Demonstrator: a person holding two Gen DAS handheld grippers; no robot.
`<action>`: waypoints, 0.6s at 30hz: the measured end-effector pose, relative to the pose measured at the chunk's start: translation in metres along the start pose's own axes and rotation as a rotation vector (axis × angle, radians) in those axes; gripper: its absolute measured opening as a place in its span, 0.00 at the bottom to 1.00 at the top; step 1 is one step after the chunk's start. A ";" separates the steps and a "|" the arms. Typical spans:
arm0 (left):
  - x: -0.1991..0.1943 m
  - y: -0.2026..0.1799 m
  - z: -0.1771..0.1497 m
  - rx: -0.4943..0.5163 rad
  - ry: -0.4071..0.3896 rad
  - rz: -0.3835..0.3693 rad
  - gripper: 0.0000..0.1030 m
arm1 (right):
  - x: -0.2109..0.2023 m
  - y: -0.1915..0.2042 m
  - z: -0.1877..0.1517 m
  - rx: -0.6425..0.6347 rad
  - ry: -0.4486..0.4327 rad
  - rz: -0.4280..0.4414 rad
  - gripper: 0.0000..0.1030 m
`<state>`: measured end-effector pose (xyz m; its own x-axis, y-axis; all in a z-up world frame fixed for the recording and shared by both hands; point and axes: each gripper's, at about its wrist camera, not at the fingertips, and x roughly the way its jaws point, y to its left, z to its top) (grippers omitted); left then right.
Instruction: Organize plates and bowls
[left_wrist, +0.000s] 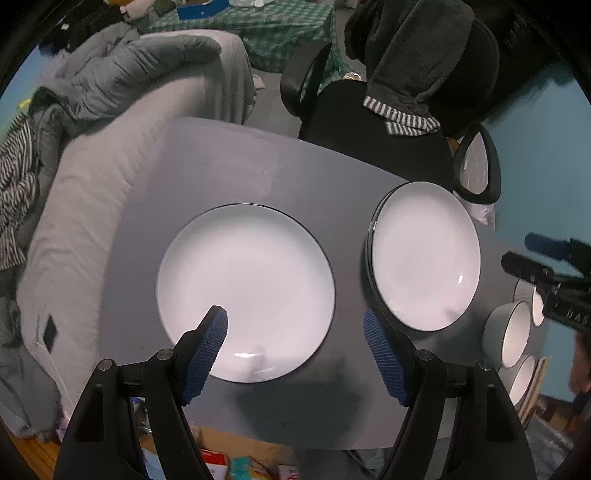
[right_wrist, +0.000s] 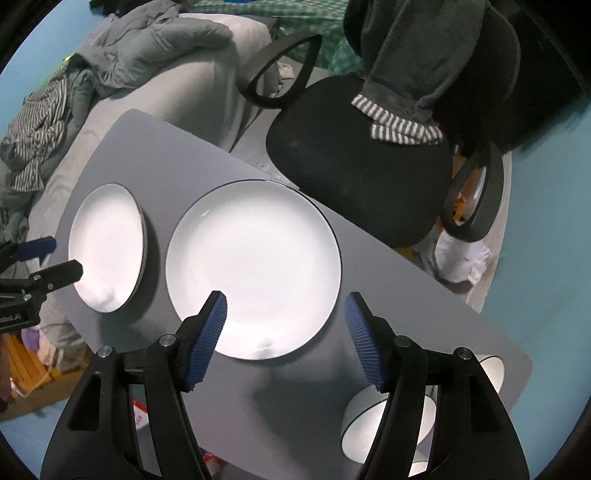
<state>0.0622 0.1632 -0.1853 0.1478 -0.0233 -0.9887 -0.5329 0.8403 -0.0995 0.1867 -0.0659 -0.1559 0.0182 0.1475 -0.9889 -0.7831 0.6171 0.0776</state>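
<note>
Two white plates with dark rims lie on a grey table (left_wrist: 229, 166). In the left wrist view my left gripper (left_wrist: 295, 321) is open above the near edge of the left plate (left_wrist: 245, 291); the right plate (left_wrist: 424, 254) lies beside it. Three white bowls (left_wrist: 511, 334) sit at the table's right end. In the right wrist view my right gripper (right_wrist: 286, 308) is open over the near edge of the right plate (right_wrist: 253, 267), the left plate (right_wrist: 107, 247) lies to its left, and a bowl (right_wrist: 373, 424) sits below the right finger. Neither gripper holds anything.
A black office chair (left_wrist: 373, 122) draped with dark clothing stands behind the table. A grey sofa (left_wrist: 110, 147) with jackets lies to the left. Boxes and clutter (left_wrist: 221, 461) sit on the floor under the table's near edge.
</note>
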 end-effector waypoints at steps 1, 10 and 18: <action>0.000 0.001 -0.001 0.001 0.003 -0.003 0.75 | -0.001 0.003 0.001 -0.003 -0.002 0.001 0.64; -0.001 0.036 -0.013 -0.067 0.021 -0.006 0.75 | 0.003 0.041 0.015 -0.112 0.008 0.009 0.64; 0.008 0.083 -0.025 -0.192 0.038 -0.004 0.75 | 0.018 0.076 0.031 -0.215 0.023 0.008 0.64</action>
<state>-0.0022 0.2191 -0.2040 0.1202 -0.0500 -0.9915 -0.6822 0.7214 -0.1191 0.1468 0.0082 -0.1639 -0.0008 0.1329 -0.9911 -0.8979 0.4362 0.0592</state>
